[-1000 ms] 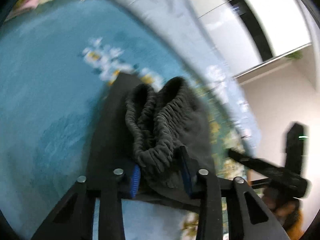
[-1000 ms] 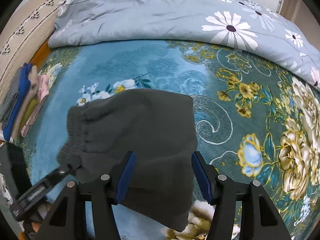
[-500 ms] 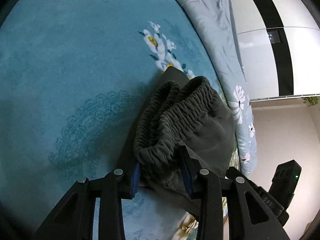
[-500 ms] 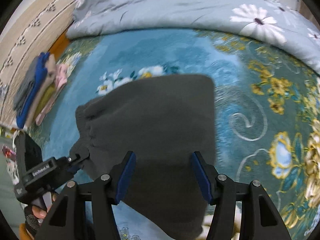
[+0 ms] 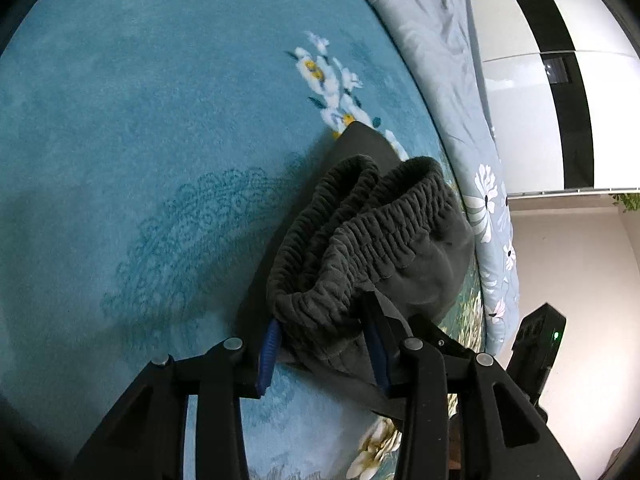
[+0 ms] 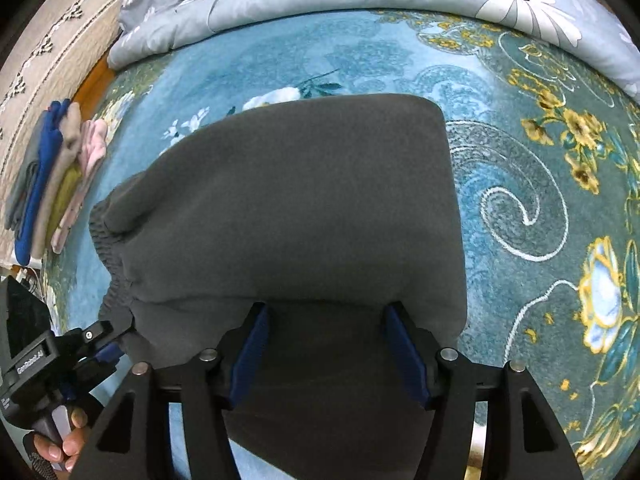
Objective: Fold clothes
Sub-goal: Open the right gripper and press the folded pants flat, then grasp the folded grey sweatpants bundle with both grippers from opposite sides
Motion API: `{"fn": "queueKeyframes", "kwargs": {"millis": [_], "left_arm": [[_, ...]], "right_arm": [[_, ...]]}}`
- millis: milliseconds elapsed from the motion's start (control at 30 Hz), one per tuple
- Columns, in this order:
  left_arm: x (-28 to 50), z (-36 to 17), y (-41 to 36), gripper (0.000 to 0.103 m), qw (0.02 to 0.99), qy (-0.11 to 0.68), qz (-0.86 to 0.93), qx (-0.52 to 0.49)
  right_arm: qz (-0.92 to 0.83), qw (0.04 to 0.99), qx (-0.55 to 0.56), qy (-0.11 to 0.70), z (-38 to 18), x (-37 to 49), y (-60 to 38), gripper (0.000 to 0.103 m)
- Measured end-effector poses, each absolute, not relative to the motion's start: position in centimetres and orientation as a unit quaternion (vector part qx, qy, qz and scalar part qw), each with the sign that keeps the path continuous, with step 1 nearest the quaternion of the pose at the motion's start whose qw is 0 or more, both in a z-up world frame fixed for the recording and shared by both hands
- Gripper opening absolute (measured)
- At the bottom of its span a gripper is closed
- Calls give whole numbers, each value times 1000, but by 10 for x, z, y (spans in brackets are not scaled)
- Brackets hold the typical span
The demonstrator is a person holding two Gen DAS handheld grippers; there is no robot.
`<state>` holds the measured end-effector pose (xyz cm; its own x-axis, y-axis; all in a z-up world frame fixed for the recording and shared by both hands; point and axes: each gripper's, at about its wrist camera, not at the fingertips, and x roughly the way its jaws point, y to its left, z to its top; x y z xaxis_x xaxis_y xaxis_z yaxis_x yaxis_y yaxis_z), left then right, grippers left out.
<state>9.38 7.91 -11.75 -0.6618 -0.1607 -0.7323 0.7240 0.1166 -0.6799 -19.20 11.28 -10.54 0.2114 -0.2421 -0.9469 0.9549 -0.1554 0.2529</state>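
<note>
The left gripper [image 5: 324, 354] has the bunched elastic waistband [image 5: 360, 240] between its jaws, which are opening; the pads look to be just leaving the cloth. The right gripper [image 6: 326, 354] stands over the near folded edge with jaws apart and opening, cloth between them but not pinched. The garment [image 6: 288, 216] lies ahead of both on the bed [image 6: 520, 184], waistband toward the left gripper, its long axis running across from there to the right. It is dark grey, thick and soft, doubled over, with one fold edge smooth and the waistband end puckered.
</note>
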Motion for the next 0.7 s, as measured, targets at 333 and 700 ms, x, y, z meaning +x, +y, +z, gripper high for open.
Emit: {"fn": "queueKeyframes", "kwargs": {"millis": [333, 700], "left_arm": [[104, -38, 83, 38, 388, 560, -708, 187], [38, -74, 38, 34, 339, 552, -706, 287]], "right_arm": [[-578, 590, 504, 254, -34, -241, 103, 65], [-514, 625, 508, 295, -59, -182, 60, 65]]}}
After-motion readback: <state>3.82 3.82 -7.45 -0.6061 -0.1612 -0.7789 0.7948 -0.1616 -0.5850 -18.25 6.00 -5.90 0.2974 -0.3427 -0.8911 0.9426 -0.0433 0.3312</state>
